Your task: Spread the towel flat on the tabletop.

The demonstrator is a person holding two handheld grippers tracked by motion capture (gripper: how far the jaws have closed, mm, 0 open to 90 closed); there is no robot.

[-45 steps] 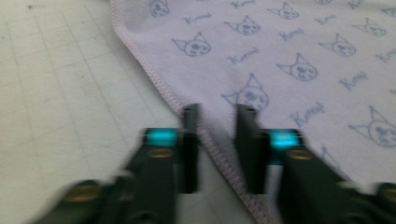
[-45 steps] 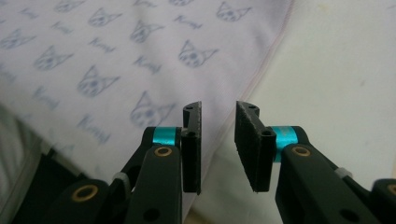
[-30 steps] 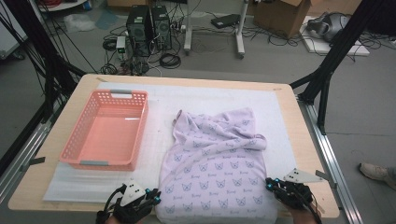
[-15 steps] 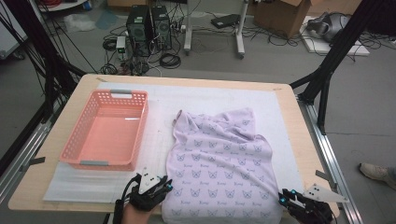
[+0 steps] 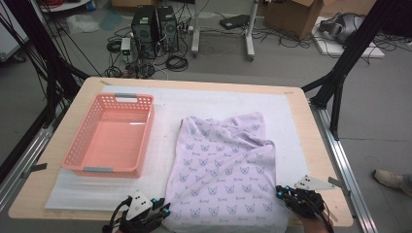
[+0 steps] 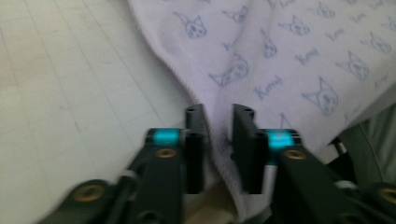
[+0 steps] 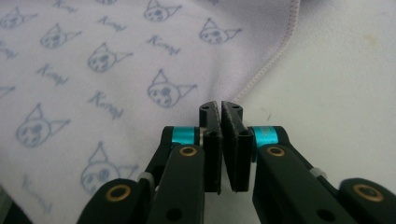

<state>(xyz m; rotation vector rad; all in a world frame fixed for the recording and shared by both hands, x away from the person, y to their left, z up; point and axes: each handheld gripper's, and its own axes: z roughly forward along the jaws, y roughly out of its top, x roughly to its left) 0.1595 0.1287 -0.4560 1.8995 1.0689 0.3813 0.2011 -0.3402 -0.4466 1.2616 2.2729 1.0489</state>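
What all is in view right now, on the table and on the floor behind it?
Towel: one, pale lilac with a cat-face print, rumpled on the near right of the mat.
Basket: one, pink, left of the towel.
Mat: one, white, covering the table top.
Table: one, light wood.
Computer towers: two, black, on the floor behind.
Cardboard box: one, brown, far floor.
Left gripper: one, black, jaws parted with the towel's edge between them, having just been opening.
Right gripper: one, black, jaws shut at the towel's hem.
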